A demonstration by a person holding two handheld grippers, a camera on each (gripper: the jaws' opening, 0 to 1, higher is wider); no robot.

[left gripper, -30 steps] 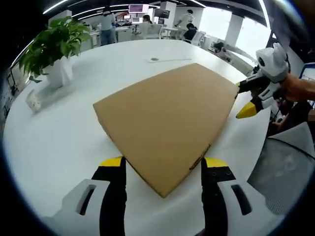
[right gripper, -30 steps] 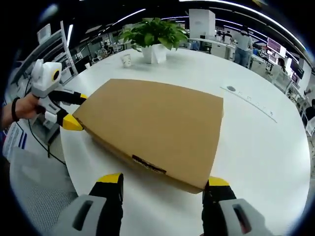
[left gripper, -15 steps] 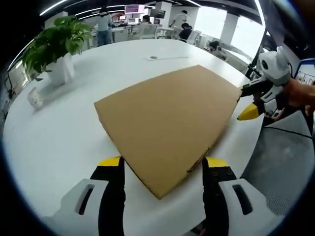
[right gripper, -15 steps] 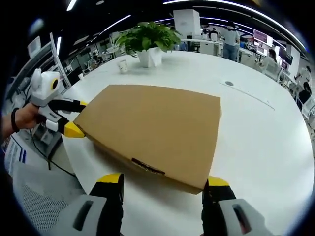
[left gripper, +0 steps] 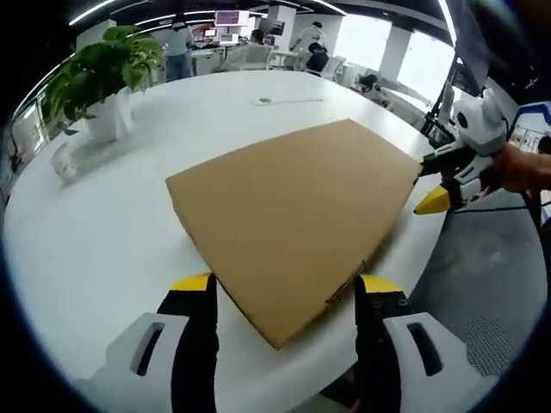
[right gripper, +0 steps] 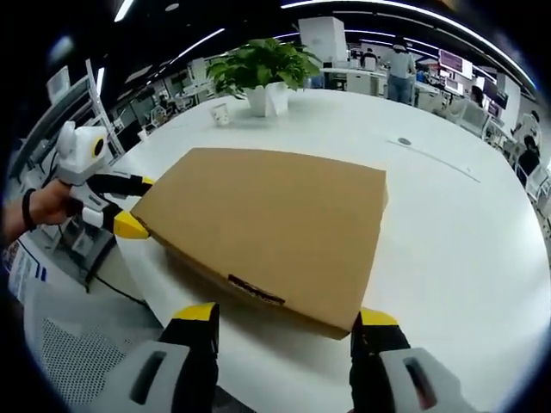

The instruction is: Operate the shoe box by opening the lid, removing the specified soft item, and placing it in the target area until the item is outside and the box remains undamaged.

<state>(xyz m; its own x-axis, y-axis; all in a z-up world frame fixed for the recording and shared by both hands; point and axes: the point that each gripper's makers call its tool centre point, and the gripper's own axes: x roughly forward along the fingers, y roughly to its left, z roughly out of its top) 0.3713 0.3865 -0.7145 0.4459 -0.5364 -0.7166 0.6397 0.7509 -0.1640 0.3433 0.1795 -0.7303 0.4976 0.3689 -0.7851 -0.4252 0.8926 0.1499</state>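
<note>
A closed brown cardboard shoe box (left gripper: 293, 206) lies flat on the white round table (left gripper: 103, 241). My left gripper (left gripper: 286, 286) is open, its yellow-tipped jaws straddling the box's near corner. In the right gripper view the box (right gripper: 267, 219) shows a dark label strip on its front edge. My right gripper (right gripper: 284, 317) is open too, one jaw on either side of that front edge. The left gripper (right gripper: 136, 204), held by a hand, brackets the box's left corner. The right gripper (left gripper: 428, 182) sits at the box's far right corner. The box's contents are hidden.
A potted green plant (right gripper: 263, 64) and a small white cup (right gripper: 222, 112) stand at the table's far side. A small round disc (right gripper: 405, 142) is set into the tabletop. The table edge runs just under both grippers, with grey floor (left gripper: 491, 284) beyond. People and desks fill the background.
Both views have shifted slightly with the hands. The box stays closed in the same place, and both grippers stay open at its corners.
</note>
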